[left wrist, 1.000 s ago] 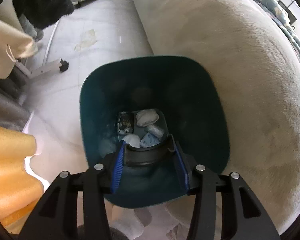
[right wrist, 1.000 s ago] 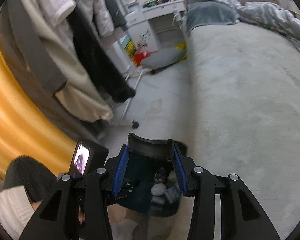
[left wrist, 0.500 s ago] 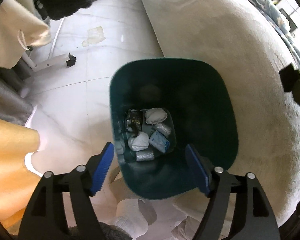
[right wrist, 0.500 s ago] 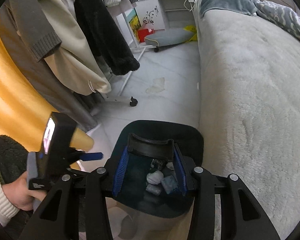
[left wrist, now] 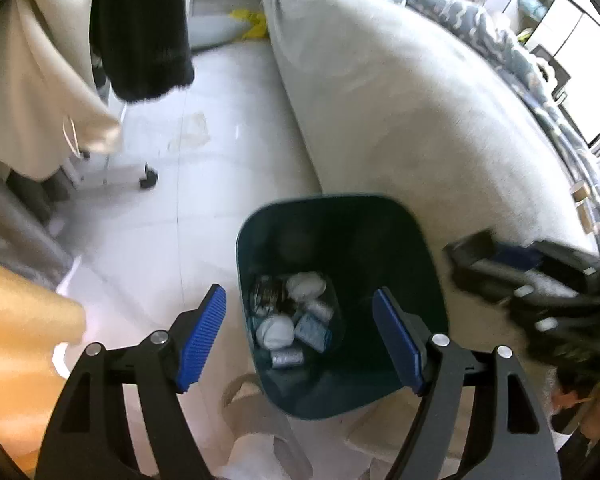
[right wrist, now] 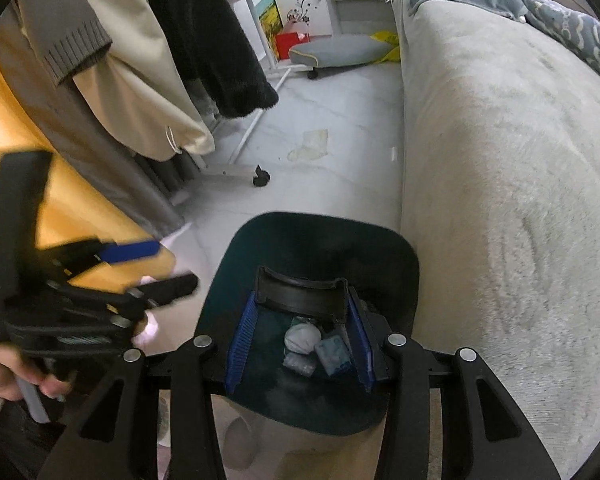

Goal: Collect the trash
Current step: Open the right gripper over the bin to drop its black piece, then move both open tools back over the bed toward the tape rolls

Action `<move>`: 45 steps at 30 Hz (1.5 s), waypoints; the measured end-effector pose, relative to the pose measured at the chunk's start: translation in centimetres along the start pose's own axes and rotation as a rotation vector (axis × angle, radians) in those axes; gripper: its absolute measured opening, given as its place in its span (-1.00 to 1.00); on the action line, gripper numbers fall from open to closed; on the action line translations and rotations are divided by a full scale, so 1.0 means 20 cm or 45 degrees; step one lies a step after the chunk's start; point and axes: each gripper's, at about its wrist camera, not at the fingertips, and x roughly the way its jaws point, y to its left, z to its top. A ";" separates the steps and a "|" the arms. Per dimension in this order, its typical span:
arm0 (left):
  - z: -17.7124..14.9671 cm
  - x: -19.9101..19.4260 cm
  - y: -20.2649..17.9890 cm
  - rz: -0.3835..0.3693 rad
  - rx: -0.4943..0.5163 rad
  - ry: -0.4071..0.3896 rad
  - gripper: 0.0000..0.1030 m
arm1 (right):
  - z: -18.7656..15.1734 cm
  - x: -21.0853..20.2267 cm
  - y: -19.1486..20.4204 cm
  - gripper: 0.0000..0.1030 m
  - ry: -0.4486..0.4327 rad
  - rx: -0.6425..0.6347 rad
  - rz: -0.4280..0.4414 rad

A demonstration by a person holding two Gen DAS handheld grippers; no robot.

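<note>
Trash (left wrist: pixel 294 316) lies at the bottom of a dark teal bin (left wrist: pixel 400 248), low in the middle of the left wrist view: crumpled white wads, a silvery wrapper, a pale blue packet and a small grey roll, all bunched together. At the far left of that view hang a cream coat (left wrist: pixel 32 80) and a fuzzy black sleeve (left wrist: pixel 144 32) over glossy white floor tiles (left wrist: pixel 220 168). The left gripper (left wrist: pixel 300 332) hovers above the bin with its jaws spread wide and nothing between them; its ribbed blue pads (left wrist: pixel 202 336) frame the heap, one over the floor, the other over the bin's inner wall. To the right runs a bed (left wrist: pixel 420 100) in pale plush cover, with the blurred black frame of the other tool at the frame's right edge. In the right wrist view, the left tool shows blurred at the left edge; in the lower middle the right gripper (right wrist: pixel 300 344) clamps a black curved plastic piece (right wrist: pixel 300 294) between its pads, directly above the bin (right wrist: pixel 292 248), with the trash (right wrist: pixel 312 346) visible beneath it. The bed (right wrist: pixel 500 160) fills the right.
</note>
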 end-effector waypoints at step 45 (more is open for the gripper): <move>0.31 -0.69 -0.62 -0.211 0.157 -0.544 0.44 | -0.09 -0.57 -0.22 0.76 -0.284 0.041 -0.137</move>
